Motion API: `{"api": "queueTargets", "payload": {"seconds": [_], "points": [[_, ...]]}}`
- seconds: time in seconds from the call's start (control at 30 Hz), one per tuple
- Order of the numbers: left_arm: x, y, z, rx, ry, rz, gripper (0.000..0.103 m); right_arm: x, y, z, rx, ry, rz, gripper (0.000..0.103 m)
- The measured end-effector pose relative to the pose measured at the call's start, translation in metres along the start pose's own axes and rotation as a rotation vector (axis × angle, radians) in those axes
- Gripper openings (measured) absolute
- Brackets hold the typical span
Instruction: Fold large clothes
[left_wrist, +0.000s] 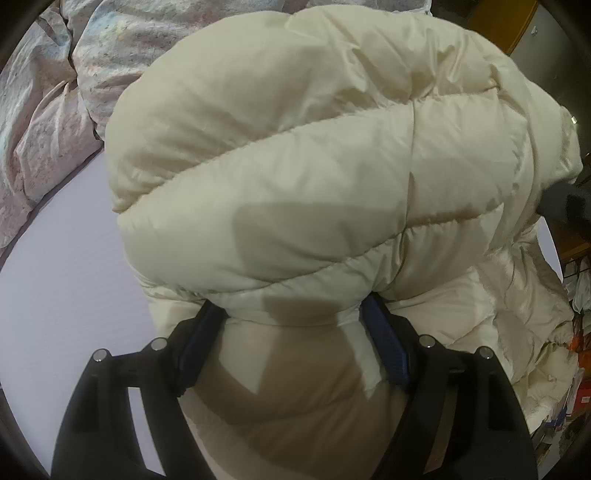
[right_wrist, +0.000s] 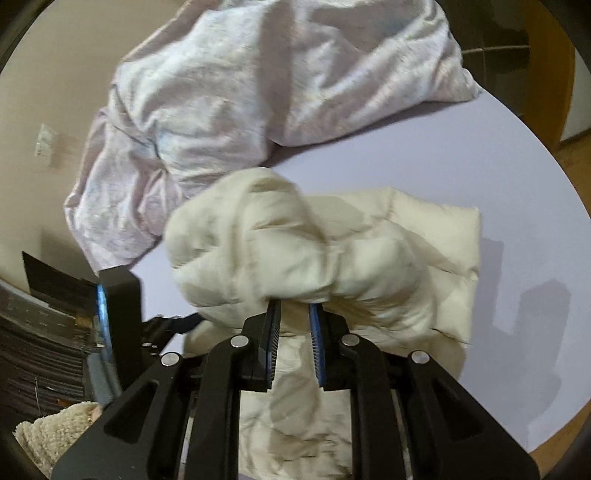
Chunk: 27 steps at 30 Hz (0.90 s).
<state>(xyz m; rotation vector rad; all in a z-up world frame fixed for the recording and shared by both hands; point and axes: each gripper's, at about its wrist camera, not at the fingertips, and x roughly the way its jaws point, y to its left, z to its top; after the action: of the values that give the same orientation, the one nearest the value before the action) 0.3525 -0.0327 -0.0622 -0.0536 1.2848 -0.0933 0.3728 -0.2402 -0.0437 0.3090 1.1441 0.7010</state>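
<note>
Right wrist view shows the right tool (right_wrist: 293, 308) pinching a bunched fold of the cream jacket (right_wrist: 388, 258), which sits mid-frame on the lavender bed (right_wrist: 480, 155), just beside a crumpled duvet (right_wrist: 229, 103) at upper left. Left wrist view has the left tool (left_wrist: 293, 314) clamped on a puffy quilted panel of the jacket at lower centre. The slick, springy shell could slip from either pinch, or the fold could puff back open once released. Uneven pulls would skew the fold. No containers are visible.
</note>
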Motion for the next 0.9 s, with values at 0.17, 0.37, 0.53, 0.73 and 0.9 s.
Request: {"api": "queueTargets", "payload": {"seconds": [0.17,0.37,0.53,0.73,0.9], "points": [[-0.002,0.004,-0.002,-0.002,-0.003,-0.002,0.077,0.017,0.024,0.003,-0.026,0.013,-0.031,0.016],[-0.005,0.009,-0.006,-0.016,-0.017,-0.018,0.08,0.05,0.002,0.009,0.02,0.078,-0.217,0.016],[-0.011,0.015,-0.009,-0.011,-0.033,-0.029,0.083,0.066,-0.014,0.001,0.035,0.113,-0.275,0.013],[-0.008,0.015,-0.009,0.012,-0.03,-0.02,0.086,0.079,-0.023,-0.004,0.041,0.121,-0.275,0.013],[-0.006,0.014,-0.008,0.023,-0.027,-0.01,0.088,0.083,-0.025,-0.007,0.02,0.114,-0.278,0.013]]}}
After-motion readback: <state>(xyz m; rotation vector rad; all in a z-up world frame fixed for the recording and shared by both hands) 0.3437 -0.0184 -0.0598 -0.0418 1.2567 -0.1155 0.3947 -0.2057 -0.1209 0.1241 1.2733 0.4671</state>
